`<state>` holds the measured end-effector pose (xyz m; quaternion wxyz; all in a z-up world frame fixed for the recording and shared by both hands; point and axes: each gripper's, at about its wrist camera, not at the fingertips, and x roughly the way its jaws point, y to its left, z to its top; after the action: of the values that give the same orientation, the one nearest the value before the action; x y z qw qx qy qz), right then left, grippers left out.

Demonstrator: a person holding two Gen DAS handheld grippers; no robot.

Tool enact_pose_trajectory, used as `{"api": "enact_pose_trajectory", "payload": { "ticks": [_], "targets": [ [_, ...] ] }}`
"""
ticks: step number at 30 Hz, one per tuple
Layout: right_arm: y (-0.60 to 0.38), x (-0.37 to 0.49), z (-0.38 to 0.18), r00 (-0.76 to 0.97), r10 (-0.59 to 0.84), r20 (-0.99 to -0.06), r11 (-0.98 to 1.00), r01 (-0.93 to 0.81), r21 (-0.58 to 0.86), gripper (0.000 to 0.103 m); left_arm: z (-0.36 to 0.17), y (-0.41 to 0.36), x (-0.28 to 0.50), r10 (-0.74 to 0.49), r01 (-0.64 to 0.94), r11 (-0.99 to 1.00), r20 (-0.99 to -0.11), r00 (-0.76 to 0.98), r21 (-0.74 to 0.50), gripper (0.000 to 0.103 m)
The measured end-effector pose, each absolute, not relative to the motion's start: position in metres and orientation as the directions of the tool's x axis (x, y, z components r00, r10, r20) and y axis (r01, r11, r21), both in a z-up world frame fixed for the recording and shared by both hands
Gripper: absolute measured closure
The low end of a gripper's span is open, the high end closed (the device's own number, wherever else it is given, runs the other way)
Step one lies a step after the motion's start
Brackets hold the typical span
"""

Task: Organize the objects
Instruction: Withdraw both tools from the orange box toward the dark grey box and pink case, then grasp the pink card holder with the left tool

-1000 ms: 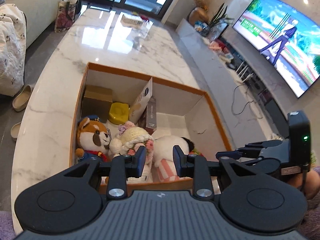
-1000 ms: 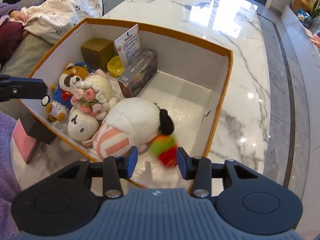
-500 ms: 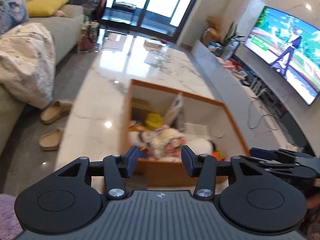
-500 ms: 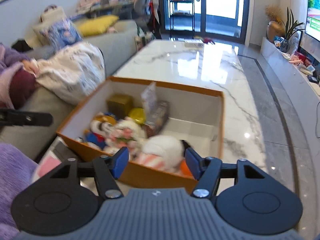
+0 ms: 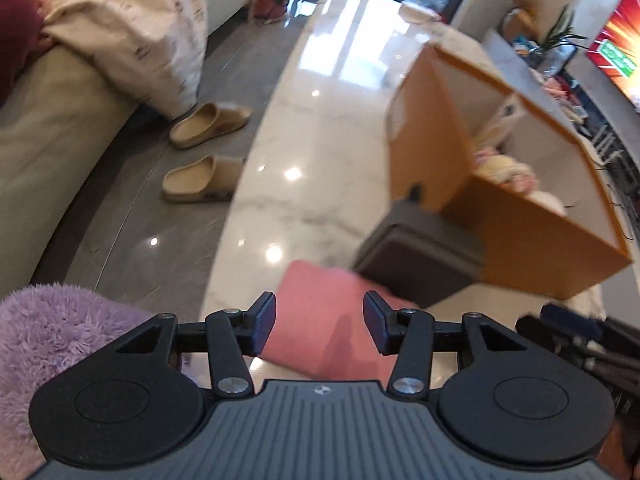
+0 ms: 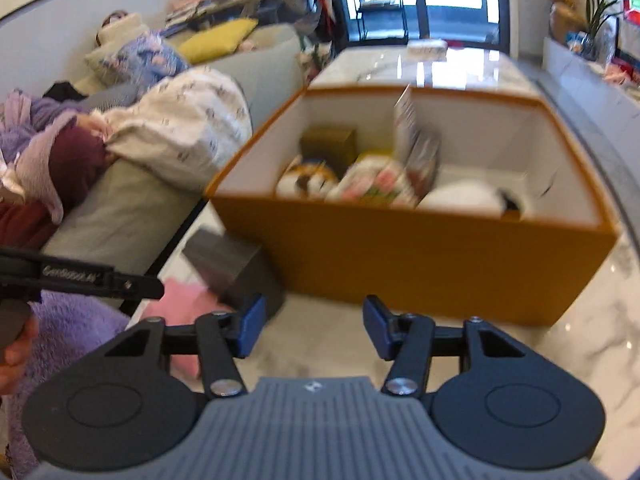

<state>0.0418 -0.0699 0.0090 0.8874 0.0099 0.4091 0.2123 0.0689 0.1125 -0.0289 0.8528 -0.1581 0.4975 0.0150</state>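
An orange cardboard box stands on the marble table, holding plush toys, a small brown box and a card. A dark grey box and a flat pink object lie on the table by the box's near left corner; they also show in the right wrist view, the grey box and the pink object. My left gripper is open and empty just above the pink object. My right gripper is open and empty in front of the orange box.
A sofa with a white blanket stands left of the table. Two beige slippers lie on the grey floor between them. A purple fluffy sleeve is at the lower left. A TV is far right.
Both grippers have pulled back from over the box and dropped low, and both have opened wider. My left gripper swung left toward the pink object and grey box.
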Motion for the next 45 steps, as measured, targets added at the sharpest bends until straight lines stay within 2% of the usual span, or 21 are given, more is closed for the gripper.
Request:
{"api": "enact_pose_trajectory", "payload": {
  "ticks": [3, 14, 18, 21, 23, 25, 29, 35, 38, 42, 45],
  "targets": [
    [-0.049, 0.041, -0.008, 0.528, 0.39, -0.754, 0.898, -0.397, 0.187, 0.06, -0.042, 0.12, 0.071, -0.153, -0.195, 0.94, -0.857, 0.492, -0.279, 0.047],
    [-0.006, 0.056, -0.027, 0.439, 0.417, -0.796, 0.867, -0.456, 0.203, 0.06, -0.055, 0.13, 0.072, -0.199, -0.185, 0.925, -0.84, 0.505, -0.331, 0.046],
    [0.0, 0.06, -0.033, 0.405, 0.418, -0.813, 0.86, -0.466, 0.209, 0.068, -0.057, 0.128, 0.073, -0.217, -0.169, 0.925, -0.837, 0.501, -0.341, 0.05],
    [-0.001, 0.062, -0.036, 0.392, 0.433, -0.812, 0.853, -0.468, 0.23, 0.072, -0.056, 0.125, 0.073, -0.205, -0.164, 0.931, -0.839, 0.504, -0.325, 0.053],
    [-0.002, 0.063, -0.037, 0.391, 0.43, -0.814, 0.856, -0.464, 0.23, 0.073, -0.051, 0.124, 0.071, -0.194, -0.159, 0.937, -0.84, 0.506, -0.312, 0.064],
    [-0.004, 0.061, -0.038, 0.393, 0.426, -0.815, 0.858, -0.461, 0.226, 0.074, -0.044, 0.12, 0.07, -0.192, -0.137, 0.945, -0.843, 0.502, -0.297, 0.07],
    [-0.012, 0.058, -0.039, 0.396, 0.433, -0.81, 0.859, -0.454, 0.237, 0.078, -0.028, 0.11, 0.062, -0.208, -0.098, 0.95, -0.838, 0.505, -0.295, 0.07],
    [-0.028, 0.054, -0.042, 0.395, 0.436, -0.808, 0.869, -0.418, 0.265, 0.08, 0.003, 0.076, 0.048, -0.235, 0.008, 0.961, -0.801, 0.551, -0.276, 0.07],
    [-0.041, 0.052, -0.047, 0.373, 0.446, -0.813, 0.872, -0.385, 0.302, 0.085, 0.011, 0.051, 0.045, -0.239, 0.071, 0.968, -0.791, 0.563, -0.242, 0.07],
    [-0.054, 0.049, -0.048, 0.368, 0.464, -0.806, 0.872, -0.353, 0.34, 0.085, 0.017, 0.022, 0.043, -0.184, 0.115, 0.983, -0.789, 0.587, -0.143, 0.07],
    [-0.063, 0.044, -0.048, 0.373, 0.466, -0.802, 0.873, -0.341, 0.348, 0.084, 0.021, 0.01, 0.038, -0.236, 0.156, 0.972, -0.77, 0.592, -0.177, 0.07]
  ]
}}
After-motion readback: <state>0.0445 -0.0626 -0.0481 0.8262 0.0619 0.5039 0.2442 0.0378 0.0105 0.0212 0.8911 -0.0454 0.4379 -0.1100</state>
